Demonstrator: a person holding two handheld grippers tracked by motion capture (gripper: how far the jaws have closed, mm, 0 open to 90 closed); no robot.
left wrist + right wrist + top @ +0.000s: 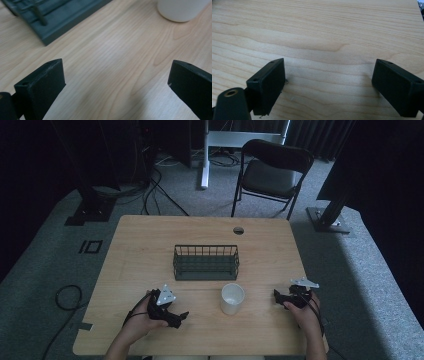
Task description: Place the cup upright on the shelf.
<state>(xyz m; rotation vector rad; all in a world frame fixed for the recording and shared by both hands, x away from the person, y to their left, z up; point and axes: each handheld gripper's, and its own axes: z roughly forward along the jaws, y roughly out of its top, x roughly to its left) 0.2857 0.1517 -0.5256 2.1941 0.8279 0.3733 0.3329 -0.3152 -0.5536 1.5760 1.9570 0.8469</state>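
Both grippers, left (pixel 181 316) and right (pixel 276 296), we hold spread, empty, near desk (pixel 150 240) front edge; cup (pixel 232 298) between, basket (pixel 206 262) mid-desk.

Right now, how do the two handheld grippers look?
Both are black. The left gripper and the right gripper each carry a grey three-cornered plate on top and trail a black cable. The tongs are flat, blocky black pads with small holes near the tips. Forearms are bare.

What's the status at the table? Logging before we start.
Left hand-held gripper open, empty; right hand-held gripper open, empty. White round ceramic cup upright between them. Dark green wire basket behind cup, empty. Nothing blocking.
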